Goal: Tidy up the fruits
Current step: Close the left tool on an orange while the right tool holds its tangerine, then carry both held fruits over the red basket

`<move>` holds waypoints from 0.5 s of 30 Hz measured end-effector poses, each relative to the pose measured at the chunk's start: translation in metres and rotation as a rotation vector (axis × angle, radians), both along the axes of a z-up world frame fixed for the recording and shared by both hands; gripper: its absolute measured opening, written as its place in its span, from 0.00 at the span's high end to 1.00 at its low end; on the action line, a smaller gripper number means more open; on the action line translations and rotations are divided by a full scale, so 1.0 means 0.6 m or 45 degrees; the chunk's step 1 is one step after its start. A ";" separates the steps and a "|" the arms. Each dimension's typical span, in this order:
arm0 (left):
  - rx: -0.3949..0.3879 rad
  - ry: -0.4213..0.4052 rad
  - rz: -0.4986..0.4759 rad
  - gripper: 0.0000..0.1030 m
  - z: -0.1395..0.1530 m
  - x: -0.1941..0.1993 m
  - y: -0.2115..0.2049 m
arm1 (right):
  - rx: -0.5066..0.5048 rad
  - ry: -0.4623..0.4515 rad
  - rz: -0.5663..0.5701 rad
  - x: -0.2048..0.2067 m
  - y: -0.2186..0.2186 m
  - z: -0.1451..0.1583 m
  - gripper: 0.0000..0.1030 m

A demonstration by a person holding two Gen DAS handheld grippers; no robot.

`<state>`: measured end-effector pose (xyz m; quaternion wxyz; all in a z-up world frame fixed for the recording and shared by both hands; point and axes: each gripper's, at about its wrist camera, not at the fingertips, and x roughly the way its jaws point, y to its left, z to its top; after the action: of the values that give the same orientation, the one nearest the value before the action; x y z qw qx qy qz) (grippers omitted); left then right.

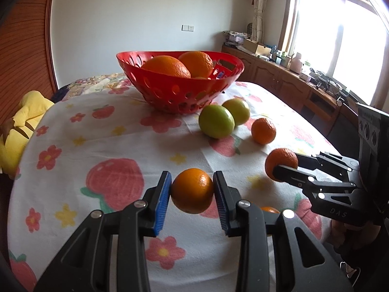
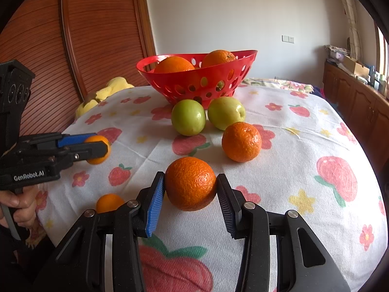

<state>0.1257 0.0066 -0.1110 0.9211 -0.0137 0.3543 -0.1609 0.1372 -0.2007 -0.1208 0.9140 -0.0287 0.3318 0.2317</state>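
- Pick-up step: both tongs grip fruit, basket (image 1: 170, 90) not yet reached
- Left gripper (image 1: 192, 191) is clamped on a small smooth orange (image 1: 192, 189), which looks just clear of the cloth (image 1: 109, 133)
- Right gripper (image 2: 190, 185) is closed on a pebbly mandarin (image 2: 190, 182), low over the cloth
- Next, I judge: carry both over the rim and let go
- Two green apples (image 2: 188, 118) and another mandarin (image 2: 241, 141) lie before the basket
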 end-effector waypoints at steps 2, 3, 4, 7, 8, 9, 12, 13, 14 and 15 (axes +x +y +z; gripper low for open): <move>0.008 -0.016 0.001 0.67 0.009 0.005 0.001 | 0.004 0.004 -0.003 0.001 -0.002 0.001 0.58; 0.011 -0.023 0.001 0.67 0.013 0.007 0.002 | 0.006 0.003 -0.006 0.002 -0.002 0.001 0.58; 0.014 -0.035 0.001 0.67 0.020 0.010 0.002 | 0.004 0.002 -0.007 0.002 -0.003 0.002 0.58; 0.014 -0.062 0.003 0.67 0.033 0.016 0.003 | 0.008 0.000 -0.013 0.001 -0.003 0.003 0.58; 0.012 -0.073 0.004 0.67 0.039 0.020 0.004 | 0.006 -0.001 -0.011 0.001 -0.003 0.004 0.58; 0.009 -0.082 0.005 0.67 0.045 0.024 0.004 | 0.008 0.004 -0.010 0.002 -0.004 0.004 0.58; 0.002 -0.111 0.000 0.67 0.059 0.033 0.003 | 0.036 0.025 -0.012 0.003 -0.010 0.005 0.58; 0.001 -0.117 -0.001 0.67 0.062 0.034 0.003 | 0.045 0.038 -0.014 0.005 -0.013 0.005 0.58; 0.000 -0.127 -0.003 0.67 0.067 0.037 0.003 | 0.054 0.050 -0.016 0.006 -0.015 0.005 0.58; -0.001 -0.133 -0.005 0.67 0.071 0.038 0.003 | 0.067 0.057 -0.018 0.007 -0.018 0.008 0.58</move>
<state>0.1487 0.0083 -0.0685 0.9380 -0.0050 0.3056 -0.1633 0.1415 -0.2115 -0.1160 0.9085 0.0030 0.3460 0.2344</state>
